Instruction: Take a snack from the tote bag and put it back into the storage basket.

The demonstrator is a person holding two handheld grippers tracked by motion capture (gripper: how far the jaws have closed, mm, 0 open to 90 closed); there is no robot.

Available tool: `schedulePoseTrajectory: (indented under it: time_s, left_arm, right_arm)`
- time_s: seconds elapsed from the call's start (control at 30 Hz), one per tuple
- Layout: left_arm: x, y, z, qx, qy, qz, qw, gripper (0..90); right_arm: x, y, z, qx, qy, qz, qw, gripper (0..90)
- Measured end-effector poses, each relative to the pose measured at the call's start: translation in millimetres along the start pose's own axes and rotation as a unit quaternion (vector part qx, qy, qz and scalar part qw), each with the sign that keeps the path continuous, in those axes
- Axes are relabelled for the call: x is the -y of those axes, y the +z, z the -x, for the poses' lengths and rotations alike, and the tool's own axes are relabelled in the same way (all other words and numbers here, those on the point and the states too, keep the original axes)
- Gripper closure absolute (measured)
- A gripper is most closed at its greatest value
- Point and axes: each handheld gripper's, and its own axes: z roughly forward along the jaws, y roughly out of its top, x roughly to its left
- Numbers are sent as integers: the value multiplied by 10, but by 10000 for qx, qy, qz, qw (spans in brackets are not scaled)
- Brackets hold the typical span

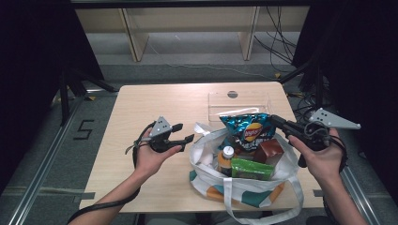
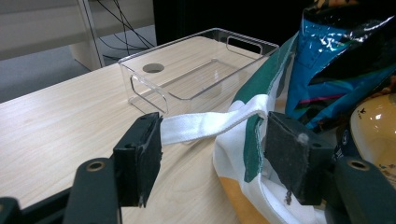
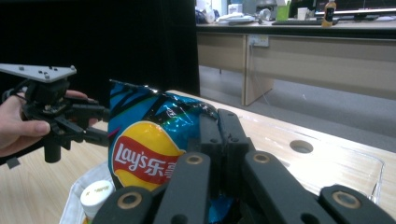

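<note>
chip bag: blue, yellow-red logo | tote bag: white, green, orange | box: green

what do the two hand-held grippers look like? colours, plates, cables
Both are black. The left hand-held gripper has two flat, dark padded jaws on linkage arms with brass-coloured pivots, a grey three-cornered plate on top and a black cable trailing along the forearm. The right hand-held gripper carries the same grey plate. Forearms are bare, no sleeves.
</note>
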Motion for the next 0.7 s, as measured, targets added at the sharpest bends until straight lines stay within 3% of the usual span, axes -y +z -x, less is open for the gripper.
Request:
schedulePoseTrajectory:
  time_s: [0.2, 0.27, 0.3, 0.7]
  left_arm:
    - [-6, -11, 3, -42, -12, -14, 10000, 361]
    - [-6, -12, -1, -41, -21, 3, 10000, 361]
    - [-5, -11, -3, -32, -30, 13, 10000, 361]
    - [2, -4, -3, -8, -92, 52, 9999, 355]
  right_arm:
    - [-34, 3, -1, 10, -58, 139, 9999, 900]
    - [-53, -5, -25, 9, 51, 150, 9999, 900]
    - [-65, 1, -12, -23, -31, 205, 9998, 900]
    - [-227, -50, -15, 42, 86, 586, 9982, 900]
